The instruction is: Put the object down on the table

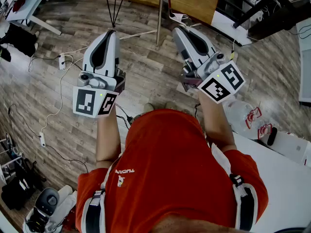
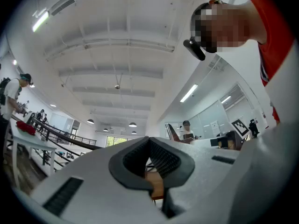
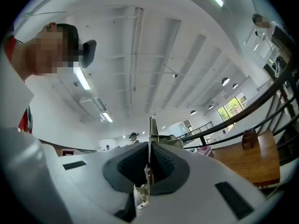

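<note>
Object: neither gripper has it, and I cannot tell which thing it is. The likeliest candidate is a clear plastic bag (image 1: pixel 240 114) with red print.
Object's place: the bag lies at the edge of the white table (image 1: pixel 291 178), beside my right forearm, with a few small items just past it along the same edge.
Handling (judgement): if the bag is the object, it looks light, soft and crinkly, and it would probably sag and slip. The best hold would be a pinch on a gathered fold near its top, not across its bulk.
Left gripper (image 1: pixel 112 33): I hold it out over the wood floor (image 1: pixel 146 67), pointing away from me. The jaws appear to meet at the tips, with nothing between them and nothing touched.
Right gripper (image 1: pixel 176 30): I hold it level with the left one, also over the floor. The jaws are pressed fully together to a thin seam, and it is empty.
Task state (judgement): with both grippers empty and clear of the table, nothing is left to set down.
</note>
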Available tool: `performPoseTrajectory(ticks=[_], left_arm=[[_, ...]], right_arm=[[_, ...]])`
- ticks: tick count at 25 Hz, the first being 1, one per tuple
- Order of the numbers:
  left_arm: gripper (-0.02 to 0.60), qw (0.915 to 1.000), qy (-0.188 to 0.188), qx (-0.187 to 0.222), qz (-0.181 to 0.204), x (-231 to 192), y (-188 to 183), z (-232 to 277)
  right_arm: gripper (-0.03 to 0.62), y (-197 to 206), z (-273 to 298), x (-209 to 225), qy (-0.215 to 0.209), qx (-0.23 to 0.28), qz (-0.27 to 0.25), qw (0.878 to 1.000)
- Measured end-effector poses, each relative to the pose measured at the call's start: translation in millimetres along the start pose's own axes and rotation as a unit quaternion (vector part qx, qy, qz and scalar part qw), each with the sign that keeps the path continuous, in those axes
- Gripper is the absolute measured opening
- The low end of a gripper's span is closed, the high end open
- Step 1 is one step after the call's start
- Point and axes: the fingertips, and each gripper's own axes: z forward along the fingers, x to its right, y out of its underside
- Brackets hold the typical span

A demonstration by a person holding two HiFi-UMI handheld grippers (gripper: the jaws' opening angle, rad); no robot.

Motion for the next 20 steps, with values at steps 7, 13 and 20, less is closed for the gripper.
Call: performPoseTrajectory(ticks=[7,13,20], left_arm=[[0.009,0.9999,0.004,-0.009,-0.009,-26,16,-1],[0.009,0.9996,0.009,-0.018,-0.019,-63,34,-2],[0.009,0.9992,0.007,-0.033,-0.024,-101,55,20]], right_arm=[[0.026,14,17,6,0.008,-0.001,0.008,1.000],[0.026,33,40,21,0.037,-0.014,0.011,0.999],[0.026,43,71,51,0.053,-0.020,0.017,0.998]])
